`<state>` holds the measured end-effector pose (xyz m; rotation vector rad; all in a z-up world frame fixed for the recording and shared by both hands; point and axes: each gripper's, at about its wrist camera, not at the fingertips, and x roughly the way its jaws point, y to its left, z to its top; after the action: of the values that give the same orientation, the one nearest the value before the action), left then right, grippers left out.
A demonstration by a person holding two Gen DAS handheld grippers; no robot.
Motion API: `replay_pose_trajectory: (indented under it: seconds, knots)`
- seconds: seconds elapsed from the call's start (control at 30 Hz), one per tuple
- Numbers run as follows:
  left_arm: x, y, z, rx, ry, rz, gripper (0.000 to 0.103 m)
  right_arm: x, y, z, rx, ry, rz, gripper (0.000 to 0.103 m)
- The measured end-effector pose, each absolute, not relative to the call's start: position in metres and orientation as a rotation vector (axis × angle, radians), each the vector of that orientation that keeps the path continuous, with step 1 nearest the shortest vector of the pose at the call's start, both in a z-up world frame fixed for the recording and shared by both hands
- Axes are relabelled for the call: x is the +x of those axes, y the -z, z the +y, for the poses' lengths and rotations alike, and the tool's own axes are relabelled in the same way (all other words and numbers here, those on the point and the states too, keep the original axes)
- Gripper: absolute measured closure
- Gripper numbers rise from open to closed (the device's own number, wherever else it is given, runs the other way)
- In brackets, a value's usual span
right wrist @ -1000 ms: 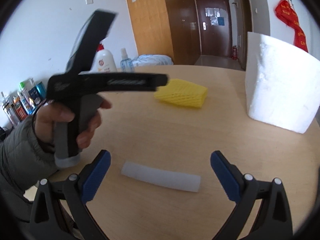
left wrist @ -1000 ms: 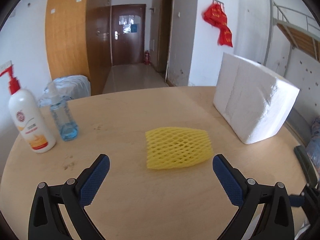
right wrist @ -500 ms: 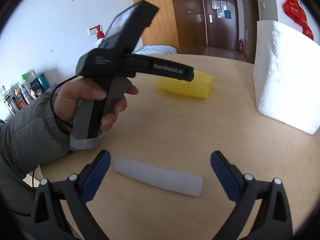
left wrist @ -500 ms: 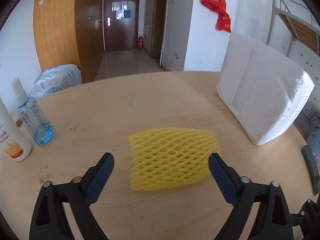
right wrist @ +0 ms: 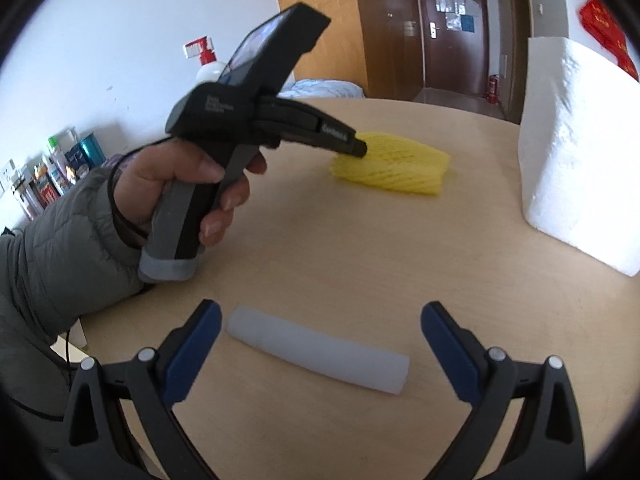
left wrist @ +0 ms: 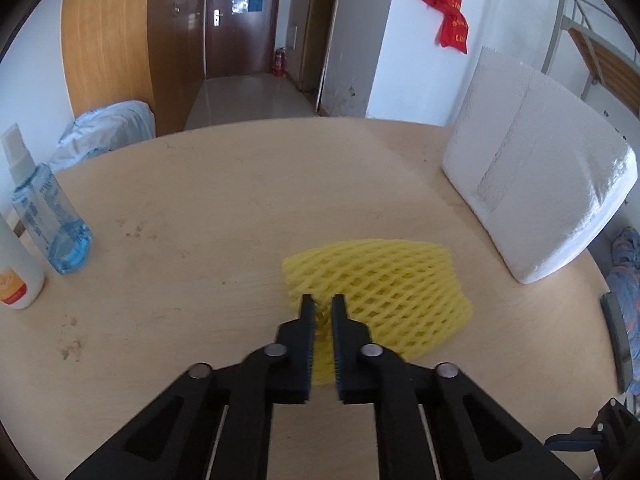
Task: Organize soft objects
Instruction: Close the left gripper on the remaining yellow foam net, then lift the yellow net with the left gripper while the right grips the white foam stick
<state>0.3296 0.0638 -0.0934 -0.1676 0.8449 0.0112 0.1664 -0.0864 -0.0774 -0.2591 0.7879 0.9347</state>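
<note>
A yellow foam net point(left wrist: 384, 280) lies on the round wooden table point(left wrist: 200, 208). My left gripper point(left wrist: 323, 300) is shut on the net's near left edge, and the mesh is pinched between its black fingers. The right wrist view shows that gripper's tip point(right wrist: 358, 147) at the left end of the net point(right wrist: 396, 168), with a person's hand point(right wrist: 180, 176) around the handle. A white foam tube point(right wrist: 320, 350) lies flat close in front of my right gripper point(right wrist: 320, 308). That gripper is open above it, one blue pad on each side, touching nothing.
A big white foam block point(left wrist: 536, 192) stands on the table's right side, just beyond the net. A blue spray bottle point(left wrist: 44, 216) and a white lotion bottle point(left wrist: 14, 276) stand at the left edge. A grey sleeve point(right wrist: 52, 248) reaches in from the left.
My left gripper moved forward and down to the yellow net and shut on its near left edge. The right gripper stayed open over the white tube.
</note>
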Motion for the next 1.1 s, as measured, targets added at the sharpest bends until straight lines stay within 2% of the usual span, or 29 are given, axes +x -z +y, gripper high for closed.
replay_pose_trajectory:
  seconds: [0.33, 0.47, 0.7, 0.87, 0.97, 1.0, 1.1]
  knots:
    - [0.312, 0.068, 0.076, -0.209, 0.026, 0.772, 0.099, 0.160, 0.083, -0.079, -0.368, -0.945, 0.817, 0.003]
    - [0.304, 0.059, 0.088, -0.237, 0.022, 0.743, 0.099, 0.160, 0.089, -0.075, -0.414, -0.931, 0.848, 0.017]
    - [0.291, 0.048, 0.101, -0.270, 0.021, 0.716, 0.099, 0.155, 0.091, -0.076, -0.484, -0.894, 0.832, 0.024]
    - [0.280, 0.041, 0.108, -0.276, 0.030, 0.701, 0.099, 0.146, 0.092, -0.077, -0.547, -0.881, 0.831, 0.025]
    - [0.272, 0.037, 0.111, -0.281, 0.036, 0.688, 0.099, 0.147, 0.092, -0.078, -0.560, -0.883, 0.844, 0.032]
    - [0.271, 0.035, 0.111, -0.283, 0.040, 0.683, 0.099, 0.149, 0.092, -0.079, -0.556, -0.880, 0.851, 0.040]
    - [0.265, 0.029, 0.109, -0.291, 0.042, 0.664, 0.099, 0.161, 0.087, -0.081, -0.536, -0.871, 0.875, 0.052]
